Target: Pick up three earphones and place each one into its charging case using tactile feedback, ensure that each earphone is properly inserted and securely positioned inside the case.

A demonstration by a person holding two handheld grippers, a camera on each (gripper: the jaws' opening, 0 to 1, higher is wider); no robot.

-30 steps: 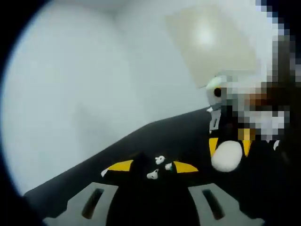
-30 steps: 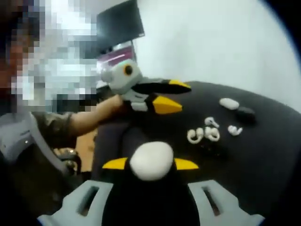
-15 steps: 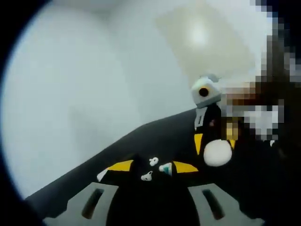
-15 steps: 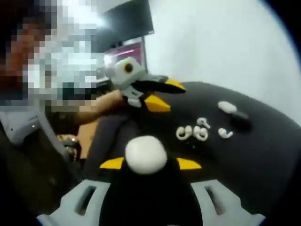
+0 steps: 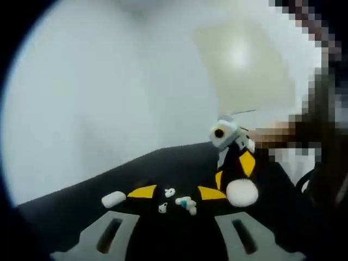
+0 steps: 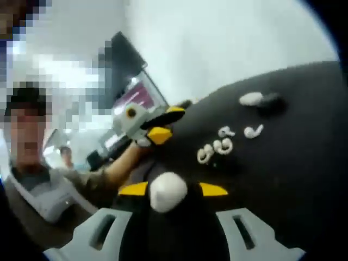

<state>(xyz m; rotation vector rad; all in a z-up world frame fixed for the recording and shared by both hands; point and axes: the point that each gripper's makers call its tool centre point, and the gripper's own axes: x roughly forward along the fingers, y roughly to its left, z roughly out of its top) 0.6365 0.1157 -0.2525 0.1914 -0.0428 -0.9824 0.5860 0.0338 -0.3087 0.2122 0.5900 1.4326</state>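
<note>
Several white earphones lie on the black table: one (image 5: pixel 169 192) and two more (image 5: pixel 185 203) sit just beyond my left gripper (image 5: pixel 176 192), which is open and holds nothing. In the right gripper view they form a loose cluster (image 6: pixel 217 147) with one earphone (image 6: pixel 253 131) apart. My right gripper (image 6: pixel 173 188) is shut on a white charging case (image 6: pixel 167 190). The same white charging case (image 5: pixel 242 192) appears in the left gripper view, in the right gripper (image 5: pixel 234 173). The left gripper (image 6: pixel 166 122) hovers left of the cluster, jaws apart.
Another white case (image 6: pixel 250 98) lies beside a black case (image 6: pixel 270 102) at the far side of the table (image 6: pixel 293 163); that white case (image 5: pixel 113 199) is at the left in the left gripper view. A person's forearm (image 6: pixel 117 168) and dark monitors (image 6: pixel 130 92) are behind.
Both cameras have tilted and shifted. In the left gripper view the right gripper with its case now sits lower and closer to the earphones, and a white case has come into view at the left.
</note>
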